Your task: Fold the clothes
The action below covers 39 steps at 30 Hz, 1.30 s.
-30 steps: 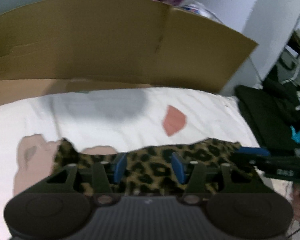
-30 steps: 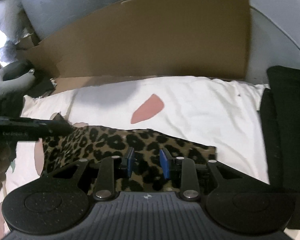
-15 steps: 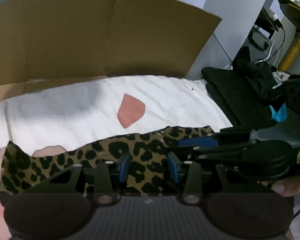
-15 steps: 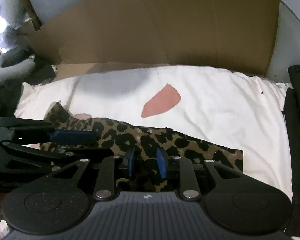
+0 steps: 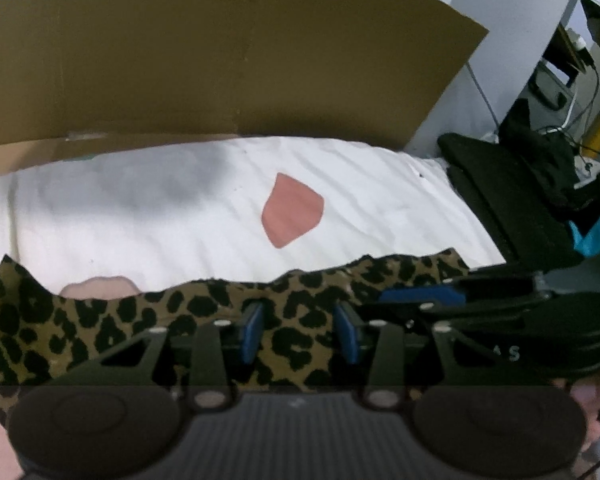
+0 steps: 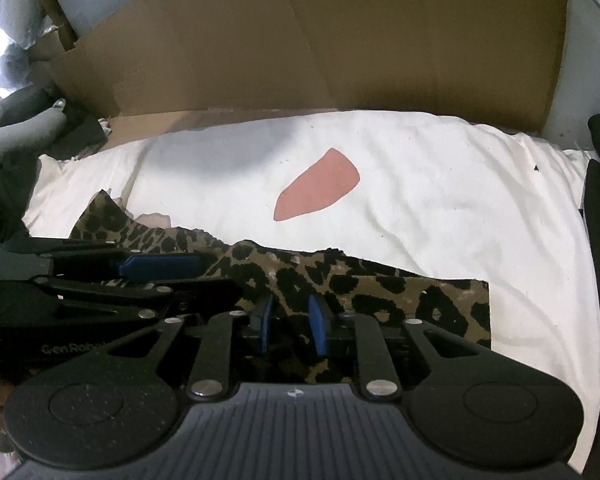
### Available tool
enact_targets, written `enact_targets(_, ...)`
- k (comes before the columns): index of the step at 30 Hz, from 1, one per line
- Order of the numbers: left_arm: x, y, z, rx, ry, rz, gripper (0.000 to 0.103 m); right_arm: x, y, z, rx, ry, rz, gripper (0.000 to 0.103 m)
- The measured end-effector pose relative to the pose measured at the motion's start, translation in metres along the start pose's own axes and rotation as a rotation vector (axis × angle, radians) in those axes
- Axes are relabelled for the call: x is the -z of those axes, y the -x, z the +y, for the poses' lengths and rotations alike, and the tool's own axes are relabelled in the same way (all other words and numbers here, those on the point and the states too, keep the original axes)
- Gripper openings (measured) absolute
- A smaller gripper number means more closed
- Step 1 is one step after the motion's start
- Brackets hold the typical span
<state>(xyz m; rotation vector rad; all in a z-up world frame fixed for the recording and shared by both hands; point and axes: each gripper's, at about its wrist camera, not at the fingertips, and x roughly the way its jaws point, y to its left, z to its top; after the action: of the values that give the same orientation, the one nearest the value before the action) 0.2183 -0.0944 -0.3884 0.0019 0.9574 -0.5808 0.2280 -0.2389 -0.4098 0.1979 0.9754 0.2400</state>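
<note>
Leopard-print brown and black cloth lies low in both frames across the white bedsheet with pink patches, below the brown cardboard sheet filling the top. My left fingers straddle a bunched fold of it; whether they pinch it I cannot tell. My right fingers are closing around a raised fold, left of the flat right end.

Open white sheet ahead, passable. Cardboard wall blocks far edge. Black fabric pile crowds right side. Grey neck pillow sits off left corner.
</note>
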Motion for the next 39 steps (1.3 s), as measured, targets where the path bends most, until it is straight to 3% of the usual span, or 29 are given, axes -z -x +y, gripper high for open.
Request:
enact_targets(5,-0.001,0.0,-0.002,-0.01,-0.005,0.01,0.044,0.001,0.011,0.004,0.033,-0.076,-0.001,0.026)
enact_targets(9,-0.001,0.0,-0.002,-0.013,-0.003,0.01,0.044,0.016,0.026,0.02,0.043,0.006,-0.033,0.026)
enact_targets(15,0.0,-0.001,-0.003,-0.015,-0.022,0.008,0.044,0.041,0.031,0.023,0.058,-0.002,-0.01,0.026)
enact_targets(20,0.0,-0.001,0.0,-0.004,-0.027,0.011,0.044,0.06,0.037,0.017,0.087,0.033,-0.013,0.026)
enact_targets(28,-0.003,-0.001,0.0,0.006,-0.044,0.026,0.043,0.085,0.053,-0.013,0.135,-0.043,-0.026,0.024)
enact_targets(35,-0.005,-0.002,0.0,0.007,-0.04,0.037,0.043,0.081,0.074,-0.033,0.085,-0.16,-0.059,0.024)
enact_targets(39,-0.006,-0.003,0.001,0.011,-0.038,0.045,0.043,0.078,0.085,-0.024,0.047,-0.157,-0.107,0.025)
